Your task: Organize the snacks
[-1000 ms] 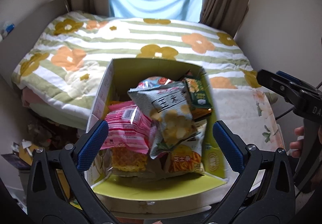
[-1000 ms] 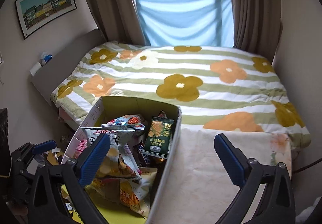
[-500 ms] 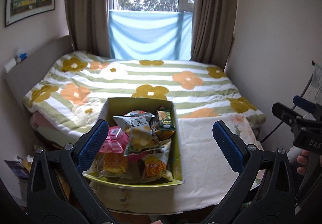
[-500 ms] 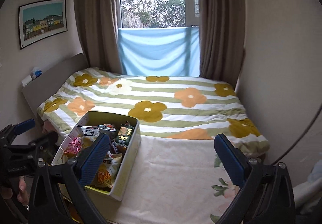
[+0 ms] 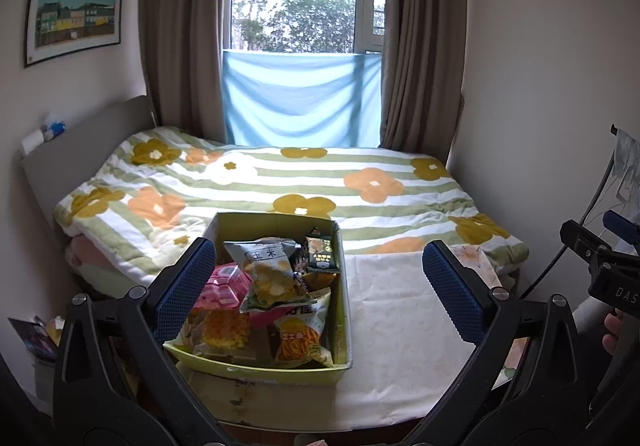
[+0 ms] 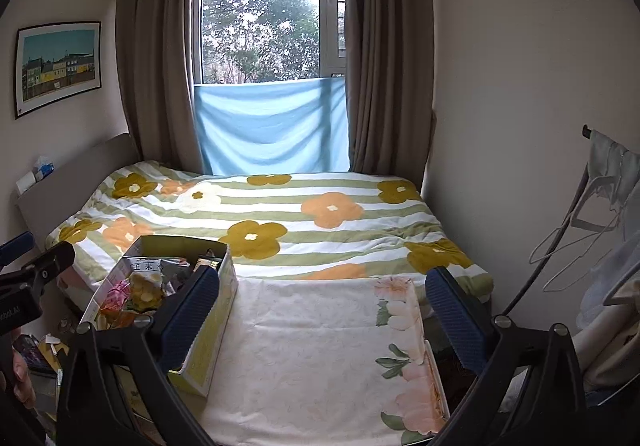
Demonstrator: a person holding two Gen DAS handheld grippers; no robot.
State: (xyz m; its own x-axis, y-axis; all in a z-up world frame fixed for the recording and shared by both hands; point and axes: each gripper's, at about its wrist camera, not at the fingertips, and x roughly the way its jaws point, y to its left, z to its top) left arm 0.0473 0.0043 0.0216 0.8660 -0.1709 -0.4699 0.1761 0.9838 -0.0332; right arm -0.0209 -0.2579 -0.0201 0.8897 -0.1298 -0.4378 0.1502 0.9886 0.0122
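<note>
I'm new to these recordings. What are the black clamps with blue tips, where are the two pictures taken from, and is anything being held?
A person holds a hand-held two-finger gripper in each hand; each carries a forward-looking fisheye camera. One picture looks along the left gripper, the other along the right gripper. Both are open and empty. On the cream cloth at the foot of the flowered bed stands a yellow-green cardboard box full of snack bags, a grey corn-chip bag on top.

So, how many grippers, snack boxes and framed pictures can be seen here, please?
Grippers: 2 (left gripper, right gripper)
Snack box: 1
Framed picture: 1
Total: 4
</note>
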